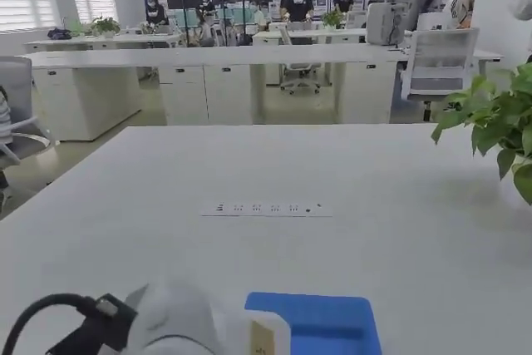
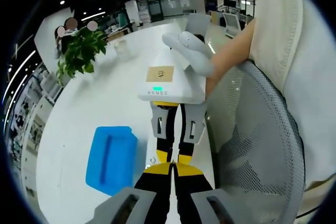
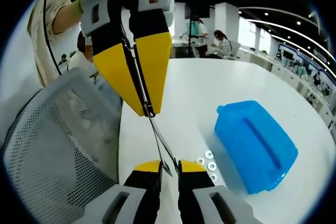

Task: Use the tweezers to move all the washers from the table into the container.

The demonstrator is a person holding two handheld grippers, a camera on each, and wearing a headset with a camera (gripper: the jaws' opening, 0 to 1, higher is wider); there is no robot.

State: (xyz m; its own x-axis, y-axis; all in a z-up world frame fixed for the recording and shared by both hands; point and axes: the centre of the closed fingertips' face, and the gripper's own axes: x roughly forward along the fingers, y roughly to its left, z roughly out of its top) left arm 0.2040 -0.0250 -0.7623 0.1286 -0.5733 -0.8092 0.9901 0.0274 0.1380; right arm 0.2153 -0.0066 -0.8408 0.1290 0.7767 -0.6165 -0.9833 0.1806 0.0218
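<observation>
The washers (image 3: 209, 154) lie in a small cluster of four on the white counter (image 3: 210, 93), just beside the near edge of the blue container (image 3: 255, 145) and apart from it. The container sits flat on the counter with a long groove along its top.

The tweezers (image 3: 159, 142) are off the counter, slanting between the two grippers. The left gripper (image 3: 147, 113) comes down from the top of the right gripper view, its yellow fingers (image 3: 155, 66) pressed together on one end of the tweezers. The other end sits in the narrow gap of the right gripper (image 3: 169, 170); whether its fingers (image 3: 193, 167) press on it I cannot tell.

A mesh chair (image 3: 58, 129) stands at the counter's edge, and a leafy potted plant (image 2: 79, 51) sits at the far side.
</observation>
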